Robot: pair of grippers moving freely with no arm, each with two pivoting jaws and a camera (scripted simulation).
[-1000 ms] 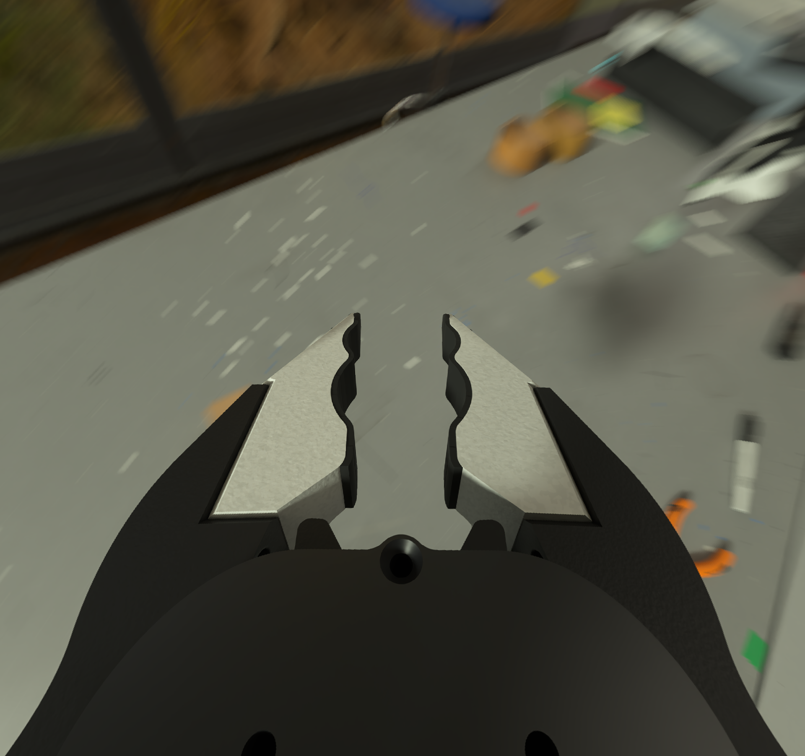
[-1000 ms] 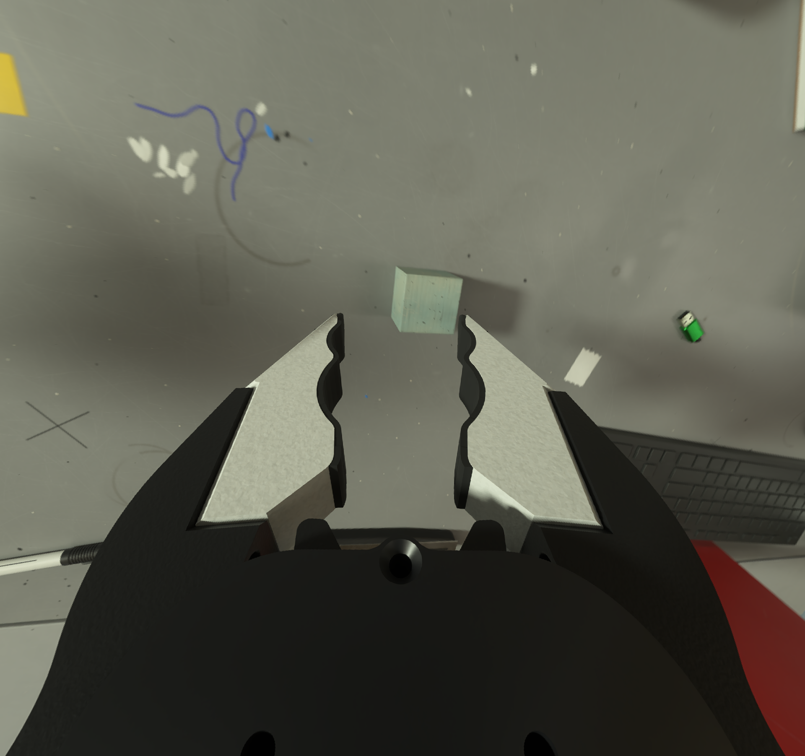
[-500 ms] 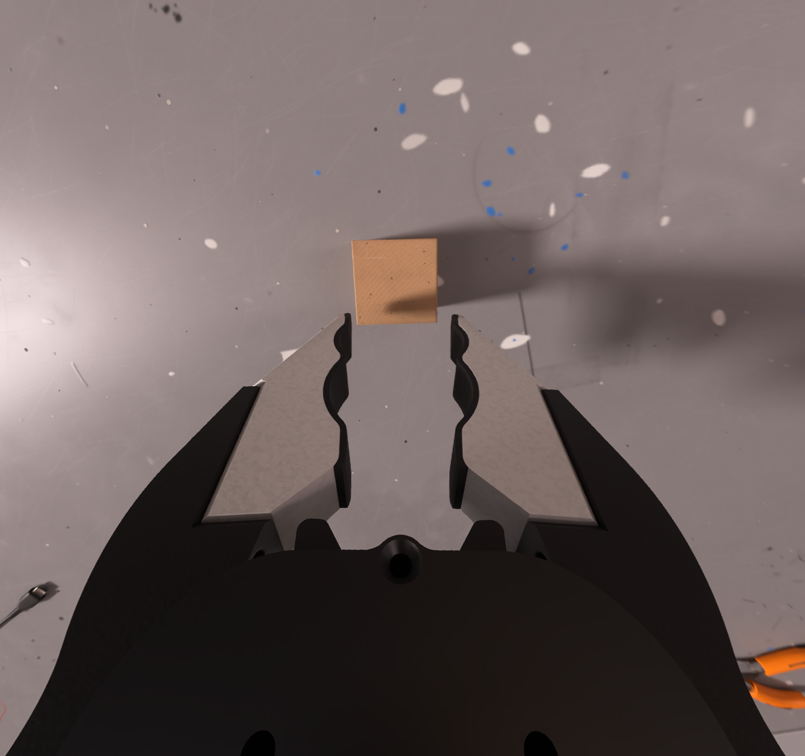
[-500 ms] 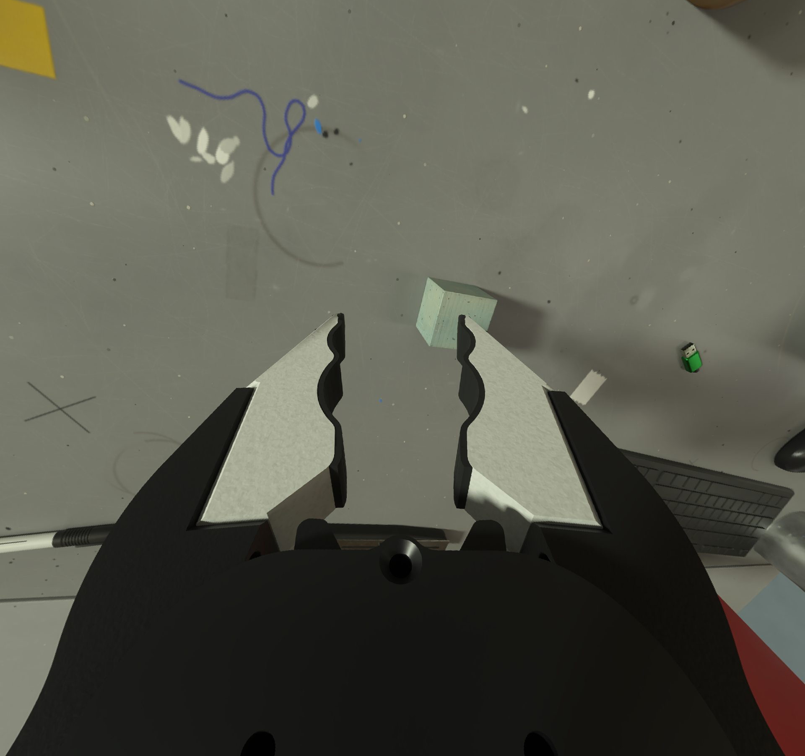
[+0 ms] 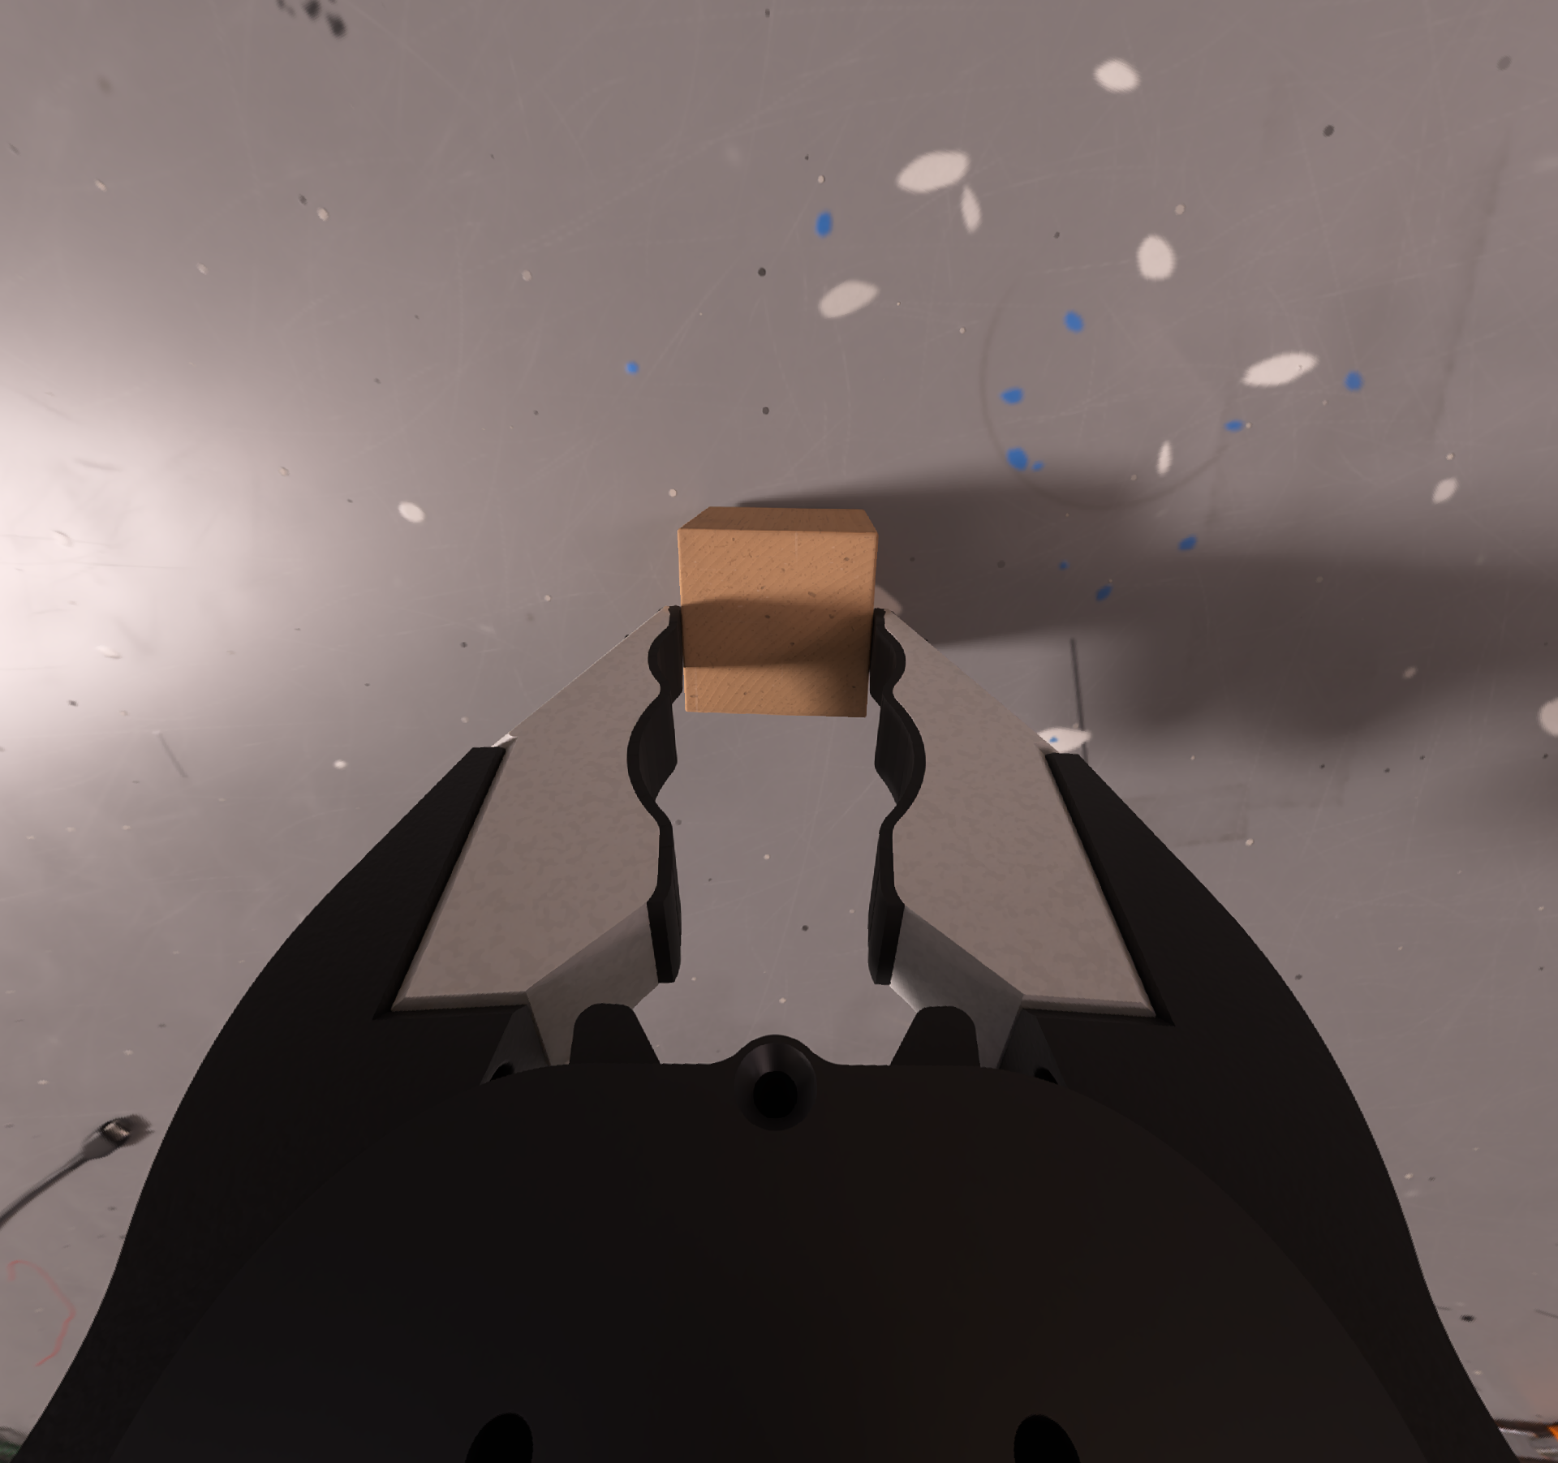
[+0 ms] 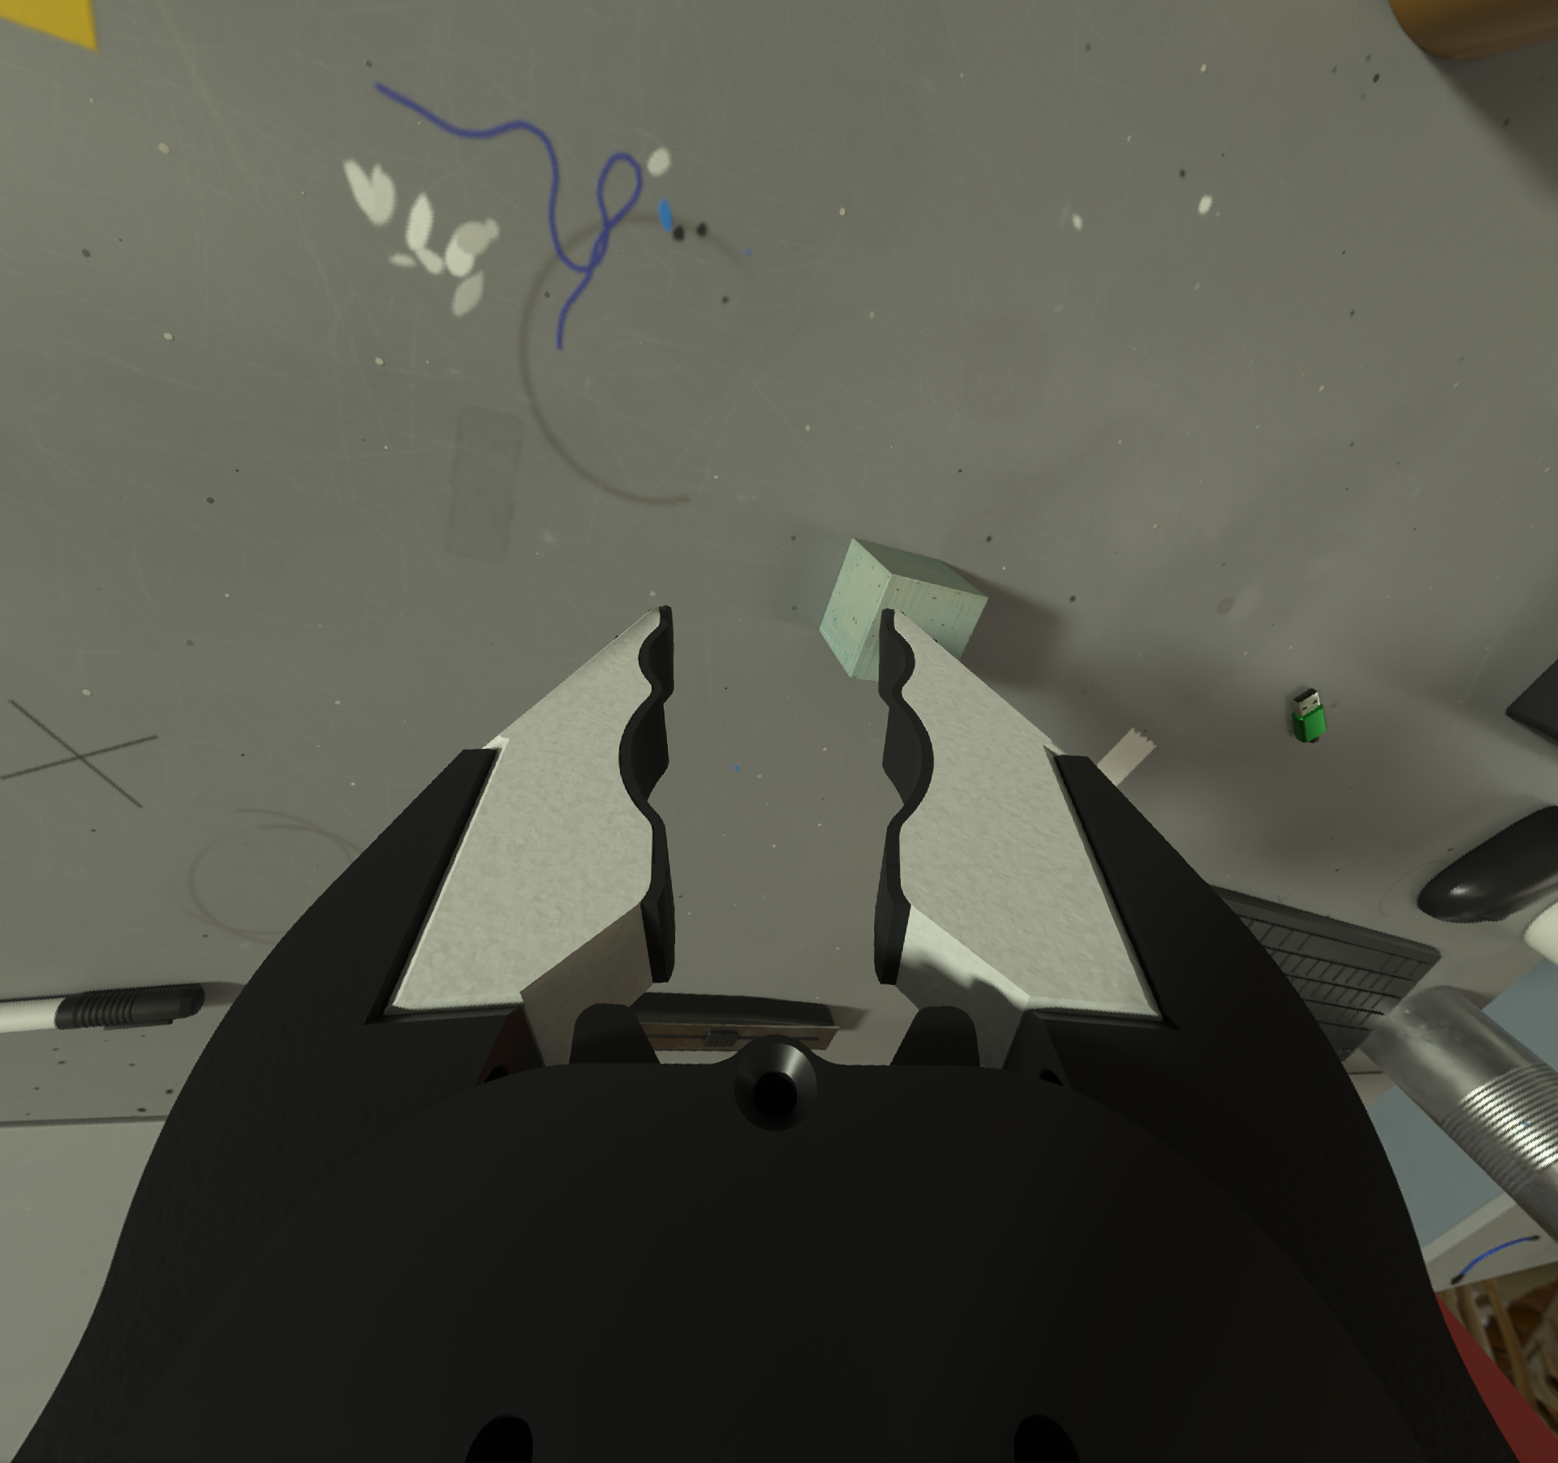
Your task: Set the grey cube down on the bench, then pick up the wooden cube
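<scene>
The wooden cube (image 5: pixel 774 579) rests on the grey bench (image 5: pixel 337 327). My left gripper (image 5: pixel 776 622) is open and points down at it. Its two fingertips straddle the cube's near half, one close to each side. I cannot tell if the pads touch it. The grey cube (image 6: pixel 919 596), pale and greenish, sits on the bench (image 6: pixel 1096 369) in the right wrist view. My right gripper (image 6: pixel 776 622) is open and empty above the bench. The cube lies just beyond its right fingertip (image 6: pixel 894 638), which hides the cube's near corner.
In the right wrist view a green USB stick (image 6: pixel 1308 719), a black keyboard (image 6: pixel 1332 976), a black mouse (image 6: pixel 1492 874) and a metal pipe (image 6: pixel 1484 1102) lie right. A pen (image 6: pixel 126 1005) lies left. A blue thread (image 6: pixel 582 183) lies ahead. A cable plug (image 5: pixel 118 1127) lies in the left wrist view, lower left.
My left gripper swung down over the bench, opened wider, then came down until the wooden cube sat between its fingertips. My right gripper drifted and turned; the grey cube stays on the bench, now off its right fingertip.
</scene>
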